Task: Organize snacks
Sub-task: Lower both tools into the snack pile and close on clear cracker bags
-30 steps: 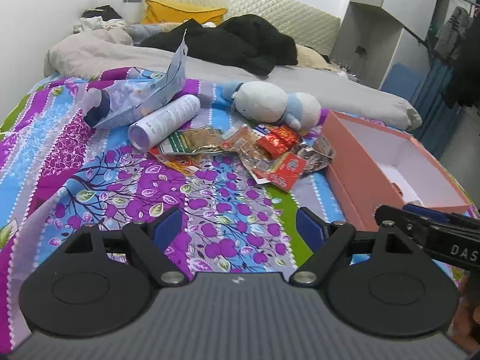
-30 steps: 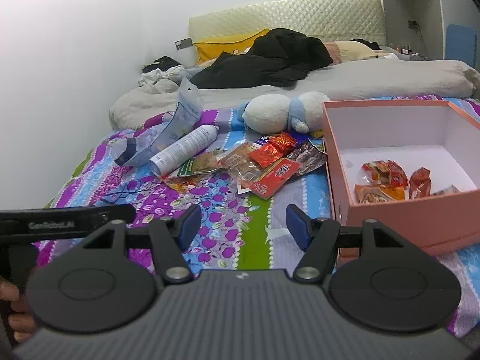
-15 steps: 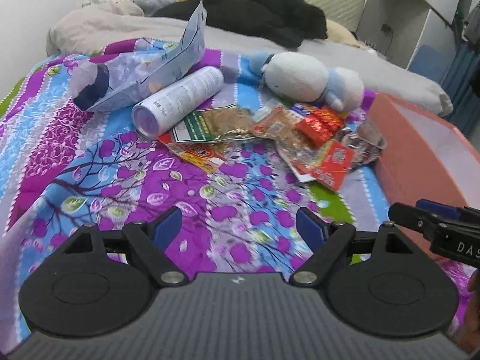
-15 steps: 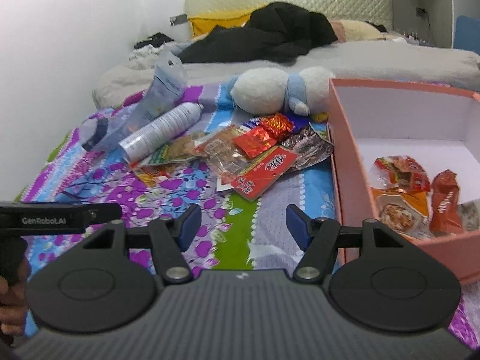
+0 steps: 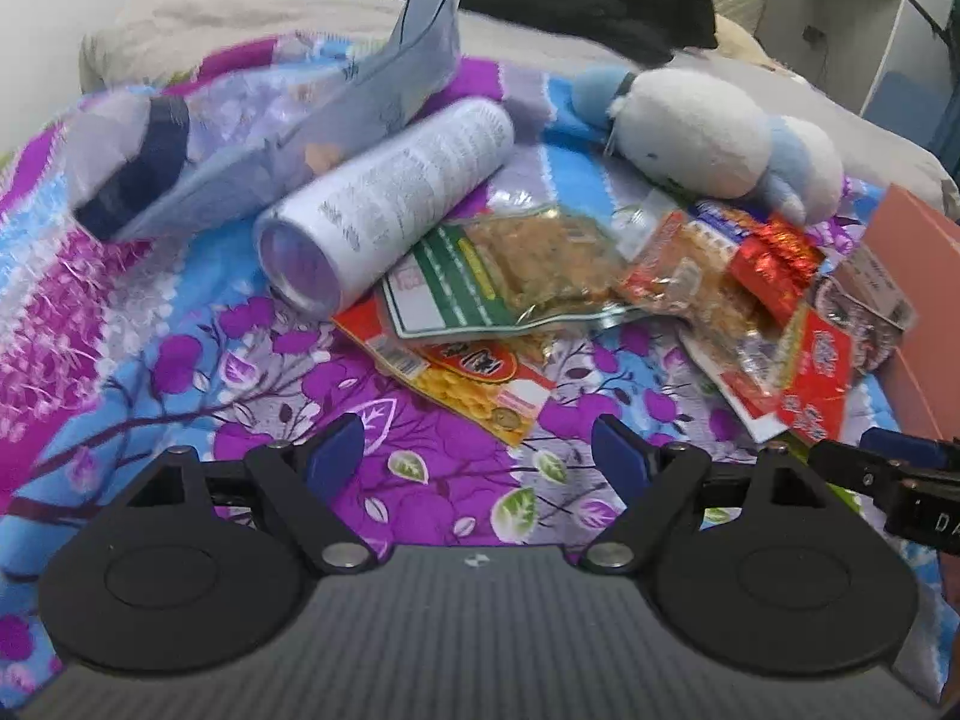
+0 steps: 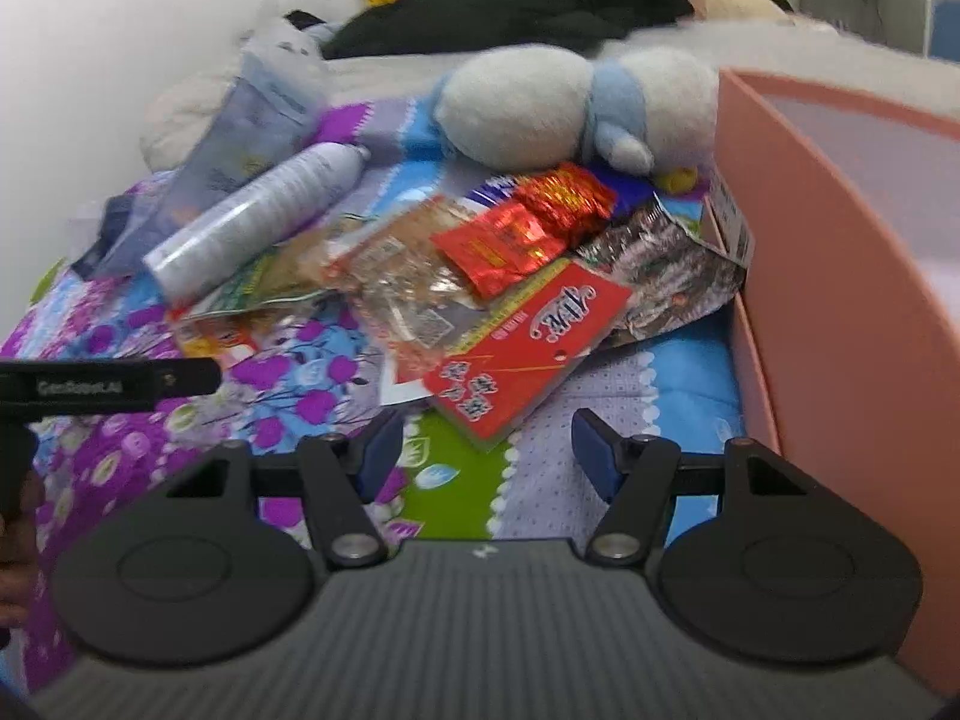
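Purple, blue and green floral quilted bedspread (image 5: pixel 180 372) carries the heap of crinkled foil and plastic snack packets (image 5: pixel 600 288), lying flat and overlapping just beside the salmon-pink cardboard box (image 6: pixel 840 276). Flat red rectangular packet with white lettering (image 6: pixel 528 348) lies nearest that box, its long axis diagonal, one corner pointing toward the right gripper (image 6: pixel 480 450). Green-and-clear packet of brown pieces (image 5: pixel 510 270) lies farther from the box, long axis running toward it. White cylindrical printed can (image 5: pixel 384 204) lies on its side farther still, its flat end facing the left gripper (image 5: pixel 480 450). White-and-blue plush toy (image 6: pixel 576 102) rests against the box's far corner. Both grippers stand spread, nothing between the blue pads.
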{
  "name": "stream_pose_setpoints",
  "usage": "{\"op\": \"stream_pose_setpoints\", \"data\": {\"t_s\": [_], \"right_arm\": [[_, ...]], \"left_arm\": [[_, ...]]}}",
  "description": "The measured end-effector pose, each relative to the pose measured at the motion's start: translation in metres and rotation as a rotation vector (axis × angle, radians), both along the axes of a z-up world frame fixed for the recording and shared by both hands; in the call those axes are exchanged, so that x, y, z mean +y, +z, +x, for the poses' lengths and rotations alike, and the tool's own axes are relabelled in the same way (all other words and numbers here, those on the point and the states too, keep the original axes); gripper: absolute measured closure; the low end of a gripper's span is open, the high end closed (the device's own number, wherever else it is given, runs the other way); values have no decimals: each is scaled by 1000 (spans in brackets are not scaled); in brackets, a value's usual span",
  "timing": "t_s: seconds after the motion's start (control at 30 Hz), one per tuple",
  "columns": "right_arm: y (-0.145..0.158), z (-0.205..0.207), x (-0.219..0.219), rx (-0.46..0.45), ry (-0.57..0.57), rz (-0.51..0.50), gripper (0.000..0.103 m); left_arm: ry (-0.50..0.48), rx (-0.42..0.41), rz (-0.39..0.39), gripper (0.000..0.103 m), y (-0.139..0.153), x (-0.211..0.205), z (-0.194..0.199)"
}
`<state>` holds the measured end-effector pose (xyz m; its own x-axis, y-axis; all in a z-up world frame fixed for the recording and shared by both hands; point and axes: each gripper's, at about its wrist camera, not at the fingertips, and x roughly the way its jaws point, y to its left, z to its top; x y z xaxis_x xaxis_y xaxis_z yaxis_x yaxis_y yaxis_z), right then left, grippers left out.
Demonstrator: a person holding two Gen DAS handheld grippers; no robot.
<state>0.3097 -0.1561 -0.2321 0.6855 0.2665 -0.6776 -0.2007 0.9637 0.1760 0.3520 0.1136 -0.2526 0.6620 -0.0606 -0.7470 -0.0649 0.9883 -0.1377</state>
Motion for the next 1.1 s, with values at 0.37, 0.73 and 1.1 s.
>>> {"op": "stream_pose_setpoints", "data": {"t_s": [0.37, 0.73, 1.1], "right_arm": [[-13, 22, -3, 16, -11, 122, 49], [1, 8, -11, 10, -48, 152, 98], [19, -28, -20, 20, -71, 196, 99]], "left_arm": [[-1, -44, 21, 22, -12, -4, 19], [-20, -38, -75, 98, -5, -2, 11], [75, -32, -235, 101, 0, 16, -26]]}}
